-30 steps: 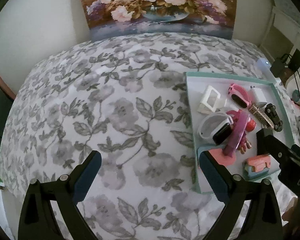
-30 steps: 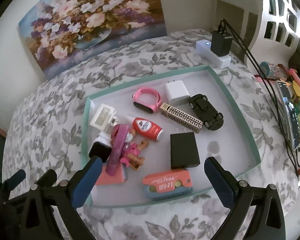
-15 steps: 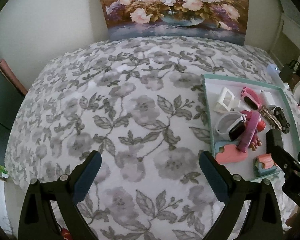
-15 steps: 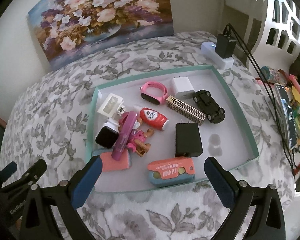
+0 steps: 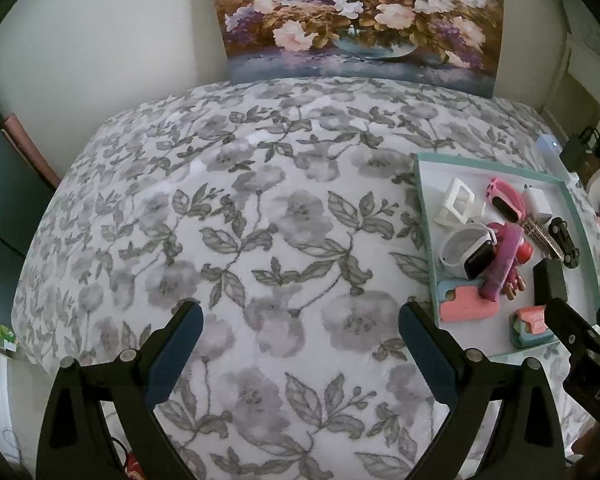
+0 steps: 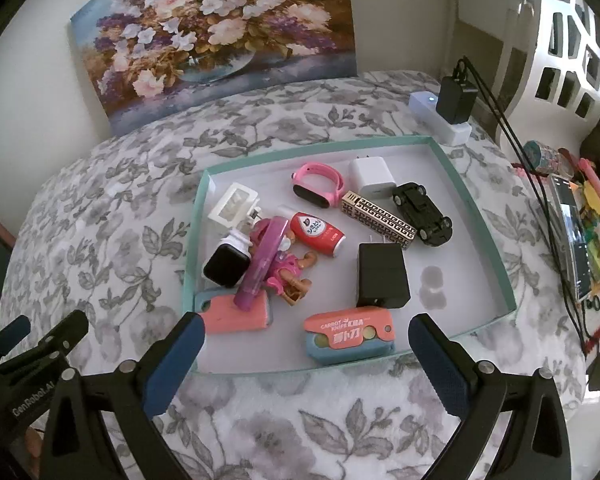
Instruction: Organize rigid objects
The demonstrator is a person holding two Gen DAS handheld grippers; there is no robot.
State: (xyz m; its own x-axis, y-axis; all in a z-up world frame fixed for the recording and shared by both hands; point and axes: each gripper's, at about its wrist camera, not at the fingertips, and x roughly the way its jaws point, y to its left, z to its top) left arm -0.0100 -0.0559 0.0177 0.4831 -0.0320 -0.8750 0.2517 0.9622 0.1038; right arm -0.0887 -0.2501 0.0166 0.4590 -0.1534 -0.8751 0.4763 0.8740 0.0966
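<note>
- My left gripper (image 5: 300,344) is released, its blue-padded fingers (image 5: 176,350) spread wide over bare floral bedspread (image 5: 236,216), grasping nothing.
- My right gripper (image 6: 306,354) is also released and empty, hovering at the near edge of a shallow teal-rimmed tray (image 6: 472,204) that lies on the bedspread.
- In the left view the tray sits at 3 o'clock; in the right view it fills the centre.
- At the tray's 6 o'clock lies an orange and blue carrot knife (image 6: 350,338), just beyond my right fingers.
- A black charger (image 6: 382,276) lies just past the knife, near the centre.
- At 8 o'clock a purple tube (image 6: 260,264) rests tilted across a coral phone case (image 6: 236,314) and a pink doll figure (image 6: 290,270); a white smartwatch (image 6: 228,264) lies beside them.
- Toward 12 o'clock I see a pink fitness band (image 6: 318,184), a white charger (image 6: 372,176) and a black toy car (image 6: 422,212).
- A red tube (image 6: 318,232) and a patterned lighter (image 6: 378,218) lie mid-tray.
- A flower painting (image 6: 216,36) leans on the wall behind.
</note>
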